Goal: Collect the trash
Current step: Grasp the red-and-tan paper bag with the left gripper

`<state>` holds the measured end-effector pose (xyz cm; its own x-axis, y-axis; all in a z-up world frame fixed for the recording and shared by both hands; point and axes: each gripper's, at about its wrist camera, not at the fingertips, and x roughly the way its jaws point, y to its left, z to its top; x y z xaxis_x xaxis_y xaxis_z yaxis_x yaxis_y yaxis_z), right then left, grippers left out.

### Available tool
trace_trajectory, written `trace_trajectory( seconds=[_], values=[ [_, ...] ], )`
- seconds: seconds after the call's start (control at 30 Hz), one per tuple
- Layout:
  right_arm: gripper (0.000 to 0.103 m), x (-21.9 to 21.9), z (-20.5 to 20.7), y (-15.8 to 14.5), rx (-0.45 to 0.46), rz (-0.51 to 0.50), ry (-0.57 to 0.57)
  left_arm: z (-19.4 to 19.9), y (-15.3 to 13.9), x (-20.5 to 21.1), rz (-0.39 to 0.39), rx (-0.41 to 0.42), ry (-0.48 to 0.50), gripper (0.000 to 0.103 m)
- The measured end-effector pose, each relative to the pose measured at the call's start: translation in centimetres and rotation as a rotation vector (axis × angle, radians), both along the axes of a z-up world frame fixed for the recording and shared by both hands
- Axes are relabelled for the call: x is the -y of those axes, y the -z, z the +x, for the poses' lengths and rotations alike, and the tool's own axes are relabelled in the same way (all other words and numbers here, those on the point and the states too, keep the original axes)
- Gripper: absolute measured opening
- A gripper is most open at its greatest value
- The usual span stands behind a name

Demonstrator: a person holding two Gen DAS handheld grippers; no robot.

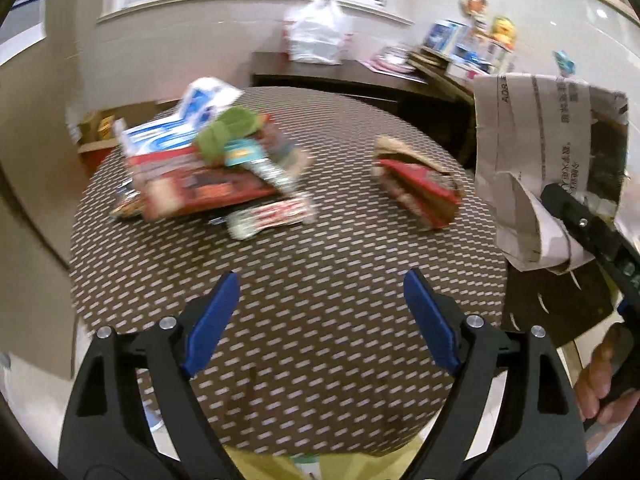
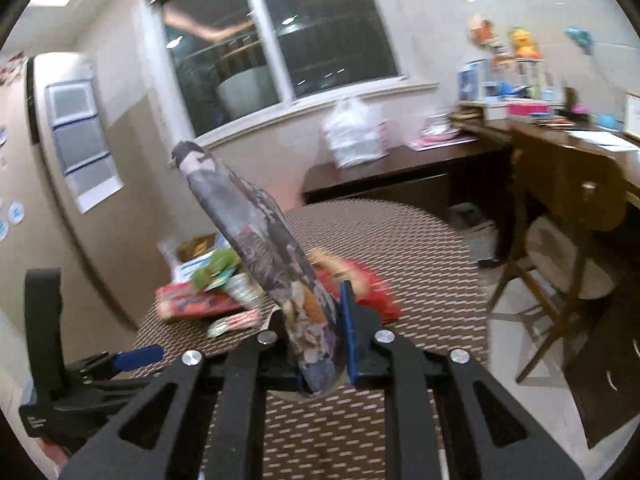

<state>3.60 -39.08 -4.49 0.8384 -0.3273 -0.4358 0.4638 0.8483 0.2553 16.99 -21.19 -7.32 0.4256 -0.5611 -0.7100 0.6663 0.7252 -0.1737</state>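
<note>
My left gripper hangs open over the near part of the round table, with nothing between its blue pads. A blurred pile of wrappers and boxes lies at the table's far left. A red and brown carton piece lies at the far right. My right gripper is shut on a flattened, crumpled cardboard package that sticks up above the table. In the left wrist view that package hangs at the right edge in the right gripper, with the person's hand below.
A white plastic bag sits on a dark sideboard behind the table. A wooden chair and a cluttered desk stand to the right. An open box sits on the floor beyond the table's left side.
</note>
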Motion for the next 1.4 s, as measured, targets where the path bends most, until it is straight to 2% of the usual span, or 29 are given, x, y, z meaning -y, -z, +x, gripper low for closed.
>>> trace_trajectory(
  seconds=[0.17,0.23,0.4,0.47,0.6,0.73,0.9,1.0,1.07,1.17,1.4],
  values=[
    [0.015,4.4,-2.0,1.3,-0.011,0.051,0.140,-0.5,0.0,4.5,-0.002,-0.011,0.082,0.086],
    [0.015,5.5,-2.5,1.8,-0.015,0.059,0.166,-0.7,0.2,6.8,0.031,-0.011,0.122,0.086],
    [0.015,7.9,-3.3,3.0,-0.015,0.092,0.205,-0.7,0.6,11.2,0.044,-0.031,0.197,0.086],
    [0.015,8.8,-3.1,3.4,-0.018,0.102,0.211,-0.2,0.9,12.7,0.058,-0.038,0.197,0.086],
    [0.015,10.0,-2.4,4.0,-0.013,0.128,0.208,1.6,2.5,15.2,0.086,-0.086,0.137,0.088],
    [0.015,10.8,-1.4,4.6,-0.027,0.144,0.198,3.6,4.0,16.3,0.101,-0.131,0.101,0.088],
    [0.015,11.3,-0.3,5.3,-0.049,0.153,0.197,4.7,5.0,17.2,0.075,-0.170,0.095,0.088],
    [0.015,11.2,0.1,5.6,-0.063,0.148,0.202,5.0,5.6,17.9,0.083,-0.159,0.087,0.063],
    [0.015,11.2,0.1,5.6,-0.065,0.149,0.208,4.6,5.3,17.8,0.093,-0.099,0.080,0.057],
    [0.015,10.9,0.2,5.5,-0.064,0.146,0.212,3.6,5.1,17.6,0.112,-0.017,0.093,0.055],
    [0.015,9.6,0.2,4.9,-0.067,0.125,0.213,2.5,4.3,14.7,0.116,0.021,0.077,0.053]
  ],
)
